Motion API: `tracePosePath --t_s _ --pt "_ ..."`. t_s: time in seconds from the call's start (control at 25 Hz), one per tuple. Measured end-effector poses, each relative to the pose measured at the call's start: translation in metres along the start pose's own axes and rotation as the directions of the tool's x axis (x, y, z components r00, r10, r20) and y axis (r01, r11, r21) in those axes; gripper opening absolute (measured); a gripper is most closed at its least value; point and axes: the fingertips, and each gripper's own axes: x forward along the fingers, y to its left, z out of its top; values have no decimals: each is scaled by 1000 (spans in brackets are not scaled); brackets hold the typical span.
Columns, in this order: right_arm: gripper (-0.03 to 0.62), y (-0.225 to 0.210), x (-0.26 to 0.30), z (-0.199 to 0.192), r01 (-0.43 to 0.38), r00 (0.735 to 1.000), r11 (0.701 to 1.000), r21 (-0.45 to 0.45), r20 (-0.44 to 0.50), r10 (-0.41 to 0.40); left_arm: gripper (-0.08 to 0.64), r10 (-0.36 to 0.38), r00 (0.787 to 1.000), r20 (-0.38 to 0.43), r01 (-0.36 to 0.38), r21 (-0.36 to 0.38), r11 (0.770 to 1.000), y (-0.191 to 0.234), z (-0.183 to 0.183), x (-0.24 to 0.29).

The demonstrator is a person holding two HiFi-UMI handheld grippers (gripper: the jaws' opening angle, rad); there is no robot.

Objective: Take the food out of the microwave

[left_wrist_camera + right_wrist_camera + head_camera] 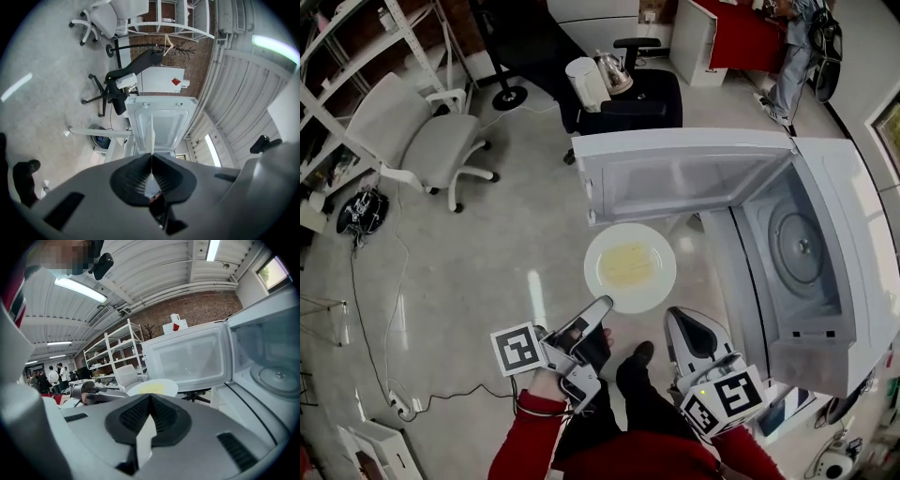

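Observation:
A white plate (630, 267) with flat yellow food (627, 263) hangs in the air outside the microwave (853, 234), below its open door (680, 178). My left gripper (602, 307) is shut on the plate's near rim; in the left gripper view the plate (151, 136) stands edge-on between the closed pads. My right gripper (680, 319) is just right of the plate, apart from it, shut with nothing in it. The right gripper view shows the plate (152, 387) ahead and the bare glass turntable (279, 377) inside the cavity.
The microwave door swings out to the left, above the plate. A grey office chair (422, 141) stands far left, a black chair (628, 103) carrying a kettle (614, 73) behind the door. White shelving (356, 56) lines the left. Cables (384, 309) run over the floor.

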Motion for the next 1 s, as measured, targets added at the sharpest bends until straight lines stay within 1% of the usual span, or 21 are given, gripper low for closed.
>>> tracePosePath --t_s 0.32,0.56,0.8,1.0 --pt "11 40 25 -1 -80 997 996 -36 -25 79 17 -15 996 92 14 7 1000 -6 30 -41" --pt "11 70 47 -5 -146 989 987 -66 -45 143 18 -24 986 166 22 10 1000 -5 53 -74" --pt "11 102 67 -11 -225 972 970 -94 -83 218 18 -31 967 254 28 13 1000 -5 76 -108" --pt "11 130 85 -15 -289 954 950 -116 -113 277 18 -38 943 331 34 18 999 -7 96 -140"
